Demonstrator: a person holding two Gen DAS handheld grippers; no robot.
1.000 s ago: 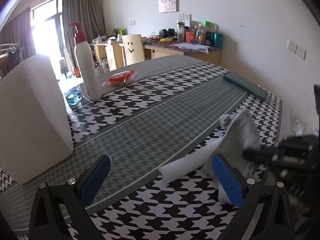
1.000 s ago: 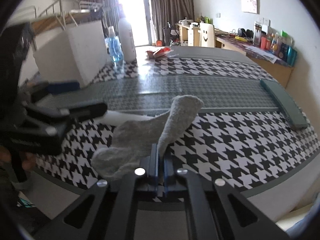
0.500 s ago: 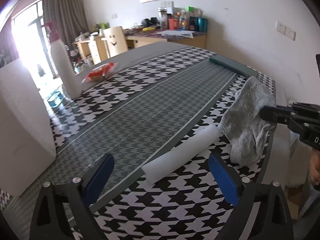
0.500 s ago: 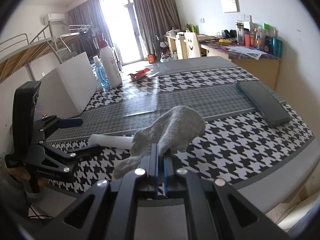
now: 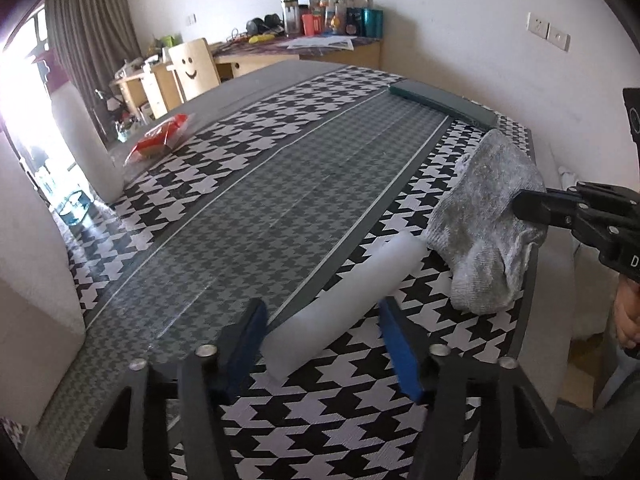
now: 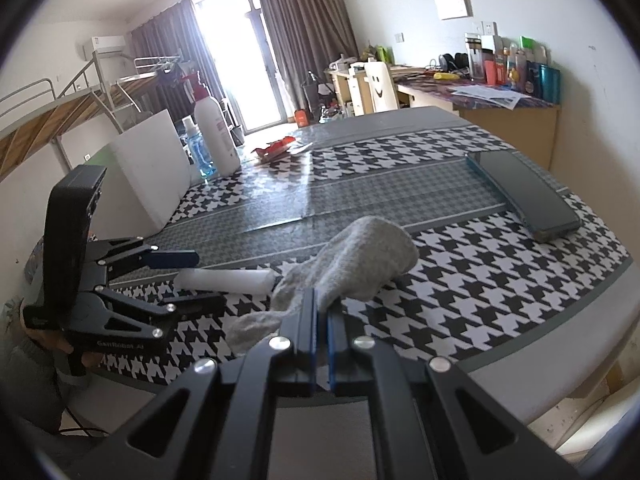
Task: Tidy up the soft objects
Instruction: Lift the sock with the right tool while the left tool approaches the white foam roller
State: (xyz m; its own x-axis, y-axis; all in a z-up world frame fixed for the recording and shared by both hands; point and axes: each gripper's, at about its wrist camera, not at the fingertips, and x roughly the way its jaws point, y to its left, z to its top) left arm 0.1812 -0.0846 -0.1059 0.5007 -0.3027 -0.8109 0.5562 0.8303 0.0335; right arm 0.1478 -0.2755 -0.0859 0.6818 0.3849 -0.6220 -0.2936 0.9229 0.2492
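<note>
Now left gripper [image 5: 322, 350] jaws narrower, straddling foam roll [image 5: 342, 306]

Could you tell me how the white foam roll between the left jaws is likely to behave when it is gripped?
The white foam roll looks light and squashy, so it may dent. Being cylindrical on the smooth tablecloth, it may roll if nudged.

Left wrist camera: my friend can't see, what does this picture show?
The left gripper, open, sits around the near end of a white foam roll lying on a black-and-white checked table. To the right, the right gripper pinches a gray sock, which hangs touching the table.
</note>
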